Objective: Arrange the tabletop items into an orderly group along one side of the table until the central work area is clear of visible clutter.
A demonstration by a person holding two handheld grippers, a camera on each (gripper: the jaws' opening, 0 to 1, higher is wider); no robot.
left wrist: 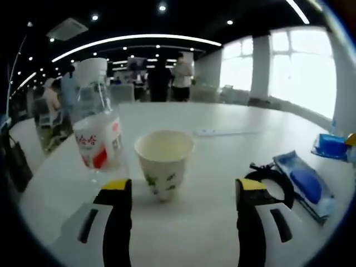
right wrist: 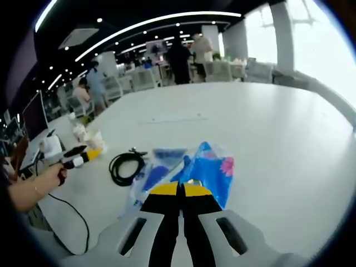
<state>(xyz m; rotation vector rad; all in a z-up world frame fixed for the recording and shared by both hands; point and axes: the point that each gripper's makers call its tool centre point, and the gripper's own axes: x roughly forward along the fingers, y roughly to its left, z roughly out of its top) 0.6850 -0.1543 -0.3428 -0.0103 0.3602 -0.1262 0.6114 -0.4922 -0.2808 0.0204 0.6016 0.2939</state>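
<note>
In the left gripper view, the left gripper point(left wrist: 181, 194) is rising from the bottom of the frame with its yellow-tipped jaws standing spread apart, gripping nothing. Just beyond the gap between them, at centre frame, a paper cup point(left wrist: 164, 162) is sitting upright on the white table point(left wrist: 233, 150). Up and to the left of the cup, a clear plastic bottle point(left wrist: 98, 119) with a white cap and a red and white label is standing upright, near the cup but apart from it. At lower right, a coiled black cable point(left wrist: 275, 183) is lying beside a clear packet with blue contents point(left wrist: 305, 186).

In the right gripper view, the right gripper point(right wrist: 179, 190) is showing its jaws pressed together at bottom centre, pinching the near edge of a blue floral packet point(right wrist: 208, 169). Left of it, the clear packet point(right wrist: 153, 172) and the black cable point(right wrist: 125, 165) are lying side by side. At far left, a hand point(right wrist: 51, 175) is holding the other gripper. People are standing far off at the top of both frames.
</note>
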